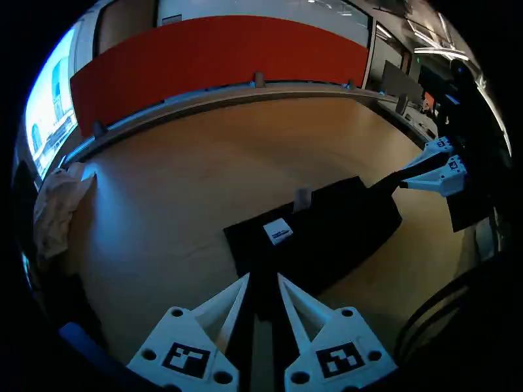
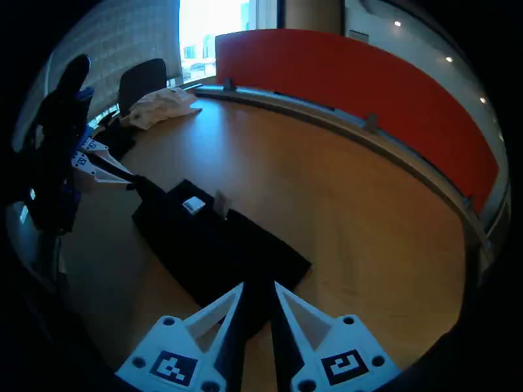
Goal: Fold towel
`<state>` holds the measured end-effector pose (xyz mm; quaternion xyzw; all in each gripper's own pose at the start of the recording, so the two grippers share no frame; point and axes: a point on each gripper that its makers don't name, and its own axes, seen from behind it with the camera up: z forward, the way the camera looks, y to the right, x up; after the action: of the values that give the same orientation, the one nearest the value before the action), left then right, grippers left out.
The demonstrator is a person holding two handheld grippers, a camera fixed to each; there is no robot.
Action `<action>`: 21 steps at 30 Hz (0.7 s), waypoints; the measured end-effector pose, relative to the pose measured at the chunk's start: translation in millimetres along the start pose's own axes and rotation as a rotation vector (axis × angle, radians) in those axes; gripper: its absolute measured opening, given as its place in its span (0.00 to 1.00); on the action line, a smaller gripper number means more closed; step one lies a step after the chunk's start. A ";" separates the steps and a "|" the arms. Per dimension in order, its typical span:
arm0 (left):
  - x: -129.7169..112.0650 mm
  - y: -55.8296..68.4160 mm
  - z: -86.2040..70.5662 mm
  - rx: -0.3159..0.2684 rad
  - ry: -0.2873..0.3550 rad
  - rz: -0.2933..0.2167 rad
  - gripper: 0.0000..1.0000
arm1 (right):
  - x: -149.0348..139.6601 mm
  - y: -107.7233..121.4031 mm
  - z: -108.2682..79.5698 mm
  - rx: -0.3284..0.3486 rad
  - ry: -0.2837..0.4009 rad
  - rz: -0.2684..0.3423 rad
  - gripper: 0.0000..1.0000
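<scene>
towel: black, spread flat on the desk, white tag on top
left tongs: clenched on one end of the towel
right tongs: clenched on the opposite end
cloth: pale heap at the desk edge

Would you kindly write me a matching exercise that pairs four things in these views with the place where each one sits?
Things
1. black fabric towel
2. long red partition panel
3. crumpled beige cloth
4. small white square tag

Places
A. standing along the far edge of the wooden table
B. lying on top of the towel
C. spread out across the middle of the table
D. heaped at one end of the table

Pairs: 1-C, 2-A, 3-D, 4-B
</scene>
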<state>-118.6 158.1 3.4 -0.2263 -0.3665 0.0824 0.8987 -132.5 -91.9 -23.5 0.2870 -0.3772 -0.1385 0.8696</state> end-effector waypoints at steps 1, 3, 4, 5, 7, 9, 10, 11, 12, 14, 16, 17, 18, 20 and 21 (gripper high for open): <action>-0.6 -0.6 2.0 0.001 -0.002 -0.001 0.14 | -1.0 0.4 1.8 0.000 -0.003 -0.001 0.19; -2.1 -2.3 6.7 0.003 -0.005 -0.002 0.14 | -3.3 0.9 6.1 0.001 -0.010 -0.002 0.19; -3.1 -3.5 9.4 0.006 -0.007 -0.003 0.14 | -4.5 0.8 8.5 0.002 -0.013 -0.003 0.19; -4.3 -4.8 12.4 0.008 -0.010 -0.003 0.14 | -5.9 0.8 11.2 0.004 -0.017 -0.004 0.19; -5.7 -6.8 17.8 0.013 -0.011 -0.006 0.14 | -8.0 1.4 16.5 0.005 -0.022 -0.003 0.19; -6.9 -8.6 23.3 0.016 -0.011 -0.010 0.14 | -10.2 2.7 22.1 0.003 -0.028 0.001 0.21; -7.4 -9.3 25.7 0.017 -0.012 -0.013 0.14 | -11.4 3.8 24.6 0.000 -0.030 0.004 0.21; -8.0 -10.0 28.4 0.018 -0.013 -0.016 0.14 | -12.6 5.0 27.4 -0.004 -0.033 0.007 0.22; -8.6 -10.6 30.6 0.019 -0.014 -0.018 0.14 | -13.9 5.9 29.6 -0.006 -0.036 0.010 0.23; -9.8 -11.6 34.8 0.019 -0.018 -0.022 0.14 | -16.6 7.6 33.9 -0.010 -0.044 0.017 0.24; -10.3 -12.9 38.1 0.023 -0.022 -0.022 0.14 | -18.6 8.6 37.1 -0.012 -0.049 0.023 0.26; -10.6 -13.8 39.9 0.025 -0.024 -0.021 0.15 | -19.6 9.0 38.8 -0.013 -0.051 0.026 0.26; -10.6 -14.5 41.4 0.028 -0.026 -0.020 0.15 | -20.4 9.9 40.1 -0.016 -0.052 0.028 0.27; -10.6 -16.1 44.7 0.033 -0.028 -0.016 0.16 | -21.9 12.3 42.7 -0.026 -0.055 0.031 0.28; -10.8 -16.8 46.2 0.035 -0.030 -0.014 0.16 | -22.6 13.0 43.8 -0.028 -0.057 0.032 0.29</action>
<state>-158.8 155.9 33.5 -0.2066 -0.3801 0.0857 0.8975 -179.7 -88.4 -4.6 0.2646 -0.4042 -0.1381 0.8646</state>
